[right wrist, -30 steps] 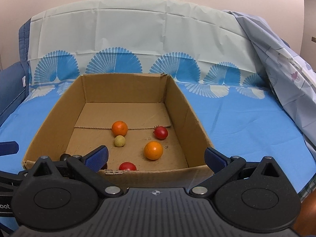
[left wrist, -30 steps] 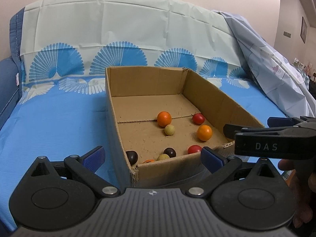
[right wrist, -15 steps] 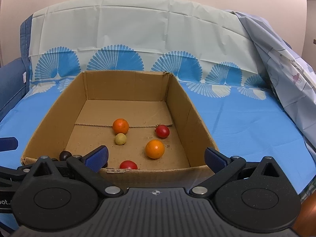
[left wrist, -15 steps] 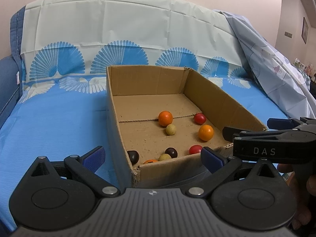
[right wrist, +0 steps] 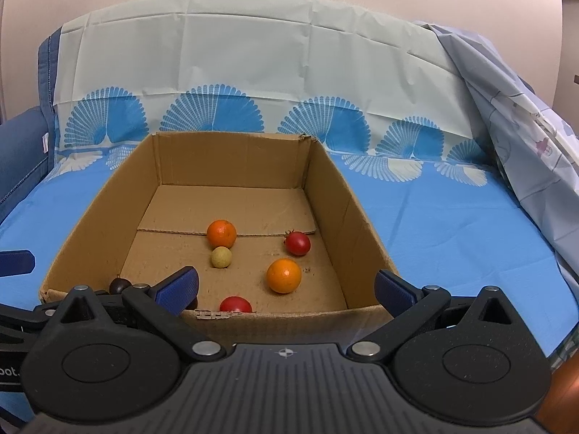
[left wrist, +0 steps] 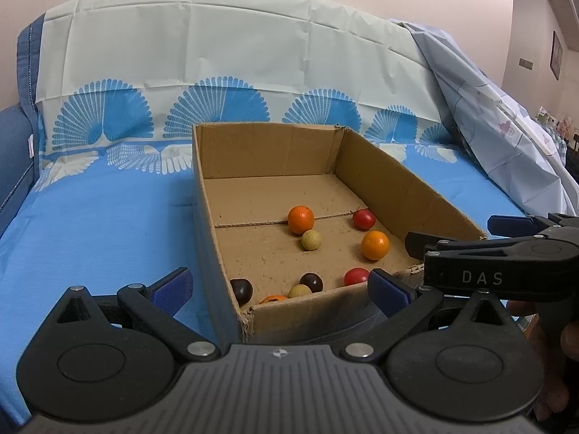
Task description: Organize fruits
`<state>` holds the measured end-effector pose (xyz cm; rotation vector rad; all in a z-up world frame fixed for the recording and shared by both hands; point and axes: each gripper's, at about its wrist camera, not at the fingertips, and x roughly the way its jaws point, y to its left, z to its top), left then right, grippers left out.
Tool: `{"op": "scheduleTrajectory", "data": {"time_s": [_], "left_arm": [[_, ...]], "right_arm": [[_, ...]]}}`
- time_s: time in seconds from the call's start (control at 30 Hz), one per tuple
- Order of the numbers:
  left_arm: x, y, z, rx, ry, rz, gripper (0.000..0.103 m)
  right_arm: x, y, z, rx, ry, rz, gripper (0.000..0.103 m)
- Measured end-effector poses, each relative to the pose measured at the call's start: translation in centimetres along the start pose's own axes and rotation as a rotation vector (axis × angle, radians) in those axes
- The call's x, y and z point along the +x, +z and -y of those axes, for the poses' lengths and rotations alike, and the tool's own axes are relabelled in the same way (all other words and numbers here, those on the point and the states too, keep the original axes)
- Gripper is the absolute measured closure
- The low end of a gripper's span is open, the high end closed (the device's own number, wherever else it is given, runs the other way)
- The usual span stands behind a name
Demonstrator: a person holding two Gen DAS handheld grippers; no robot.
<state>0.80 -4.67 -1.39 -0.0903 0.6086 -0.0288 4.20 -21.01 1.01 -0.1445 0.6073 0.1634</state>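
Over the last second little has changed: both views have only crept slightly closer to the open brown cardboard box (right wrist: 231,213) on the blue-sheeted bed (left wrist: 101,224). The small round orange, red, yellow and dark fruits (right wrist: 284,275) lie scattered, unsorted, on its floor. The left gripper (left wrist: 278,285) and right gripper (right wrist: 286,285) hover at its near edge, fingers spread and holding nothing.

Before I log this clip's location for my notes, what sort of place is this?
Probably a home living room. A cardboard box of small fruits sits on a sofa draped in a blue fan-patterned cloth, its denim-blue arm at the left, and a framed picture hangs on the far wall.
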Motion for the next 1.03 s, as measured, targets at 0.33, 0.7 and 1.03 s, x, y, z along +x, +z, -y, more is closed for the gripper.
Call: {"op": "scheduleTrajectory", "data": {"time_s": [0.33, 0.7, 1.03], "left_arm": [[0.1, 0.1, -0.2, -0.015, 0.000, -0.002, 0.000], [0.6, 0.3, 0.1, 0.006, 0.016, 0.001, 0.000], [1.0, 1.1, 0.5, 0.023, 0.003, 0.034, 0.000]], "right_arm": [[0.1, 0.2, 0.1, 0.003, -0.001, 0.001, 0.001], [0.6, 0.6, 0.1, 0.039, 0.013, 0.003, 0.001], [-0.4, 1.8, 1.9, 0.164, 0.019, 0.111, 0.001]]}}
